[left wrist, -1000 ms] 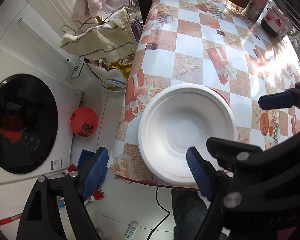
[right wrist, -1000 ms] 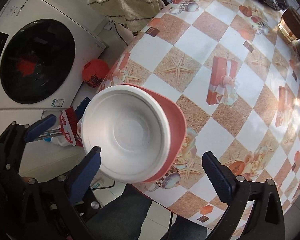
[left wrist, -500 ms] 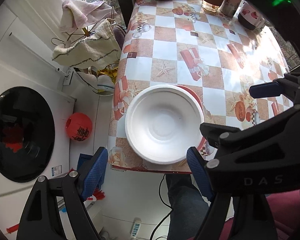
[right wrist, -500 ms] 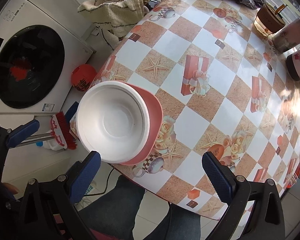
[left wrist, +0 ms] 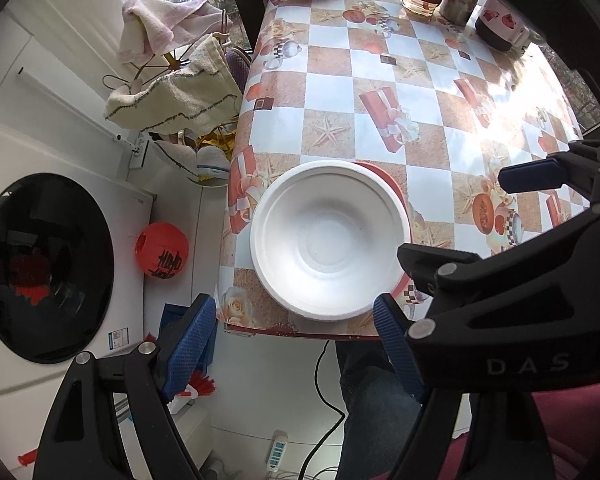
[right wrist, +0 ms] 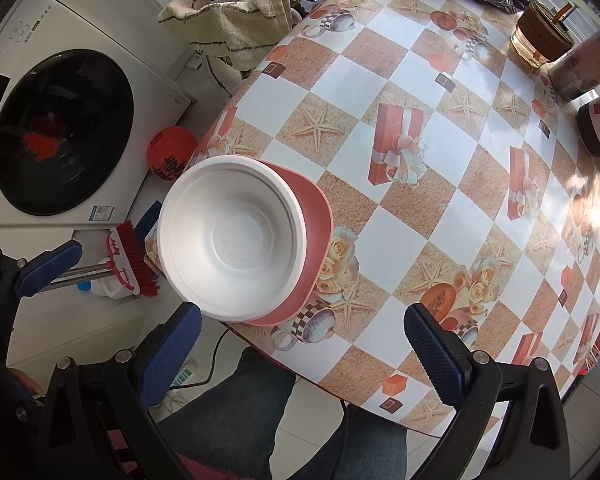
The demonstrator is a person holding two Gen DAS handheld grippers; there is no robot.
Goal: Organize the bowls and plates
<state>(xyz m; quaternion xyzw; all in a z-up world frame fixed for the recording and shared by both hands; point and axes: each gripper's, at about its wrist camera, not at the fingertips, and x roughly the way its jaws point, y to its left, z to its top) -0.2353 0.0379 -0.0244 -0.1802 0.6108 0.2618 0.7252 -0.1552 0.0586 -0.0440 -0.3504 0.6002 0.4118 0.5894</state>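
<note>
Right wrist view shows a white bowl (right wrist: 232, 240) nested on a red plate (right wrist: 314, 224) at the table (right wrist: 420, 208) near edge, apparently light, crushable foam best pinched at its rim, while left gripper (left wrist: 292, 344) and right gripper (right wrist: 304, 344) hang agape, empty.

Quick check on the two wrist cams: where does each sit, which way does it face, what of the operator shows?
Left wrist: on the left tool, open, looking steeply down at the white bowl on the red plate at the table edge; the right tool and a trouser leg show.
Right wrist: on the right tool, open, looking straight down at the bowl; the left tool and both legs show.
Shared: bowl, plate, table, washer, lantern.
</note>
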